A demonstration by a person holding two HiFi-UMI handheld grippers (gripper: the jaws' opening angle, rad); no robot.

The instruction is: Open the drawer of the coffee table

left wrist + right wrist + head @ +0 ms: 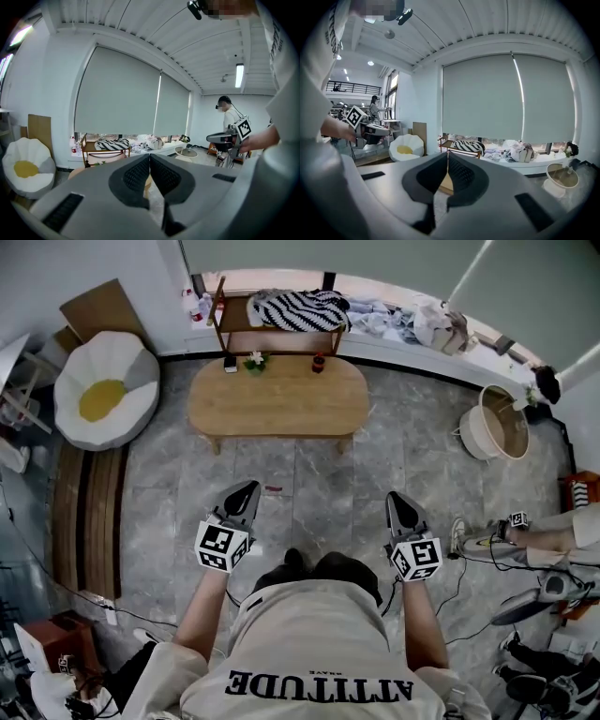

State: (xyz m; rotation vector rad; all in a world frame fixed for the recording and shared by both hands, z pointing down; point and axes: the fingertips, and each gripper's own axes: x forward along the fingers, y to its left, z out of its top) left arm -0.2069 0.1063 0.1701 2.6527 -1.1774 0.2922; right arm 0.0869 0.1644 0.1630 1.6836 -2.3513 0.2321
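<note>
The oval wooden coffee table (277, 397) stands on the grey stone floor ahead of me; its drawer front cannot be made out from above. My left gripper (249, 487) is shut and empty, held over the floor well short of the table's near edge. My right gripper (397, 497) is shut and empty too, level with the left and off the table's right end. In the left gripper view the jaws (150, 156) meet with a sliver of the table (146, 183) behind them. The right gripper view shows closed jaws (448, 153) and the table (445, 182) beyond.
A white and yellow egg-shaped seat (105, 399) sits at the left. A wooden shelf (277, 326) with a striped cloth stands behind the table. A round basket (502, 423) is at the right. Small items (255, 361) rest on the table's far edge. Another person (230, 126) stands at the right.
</note>
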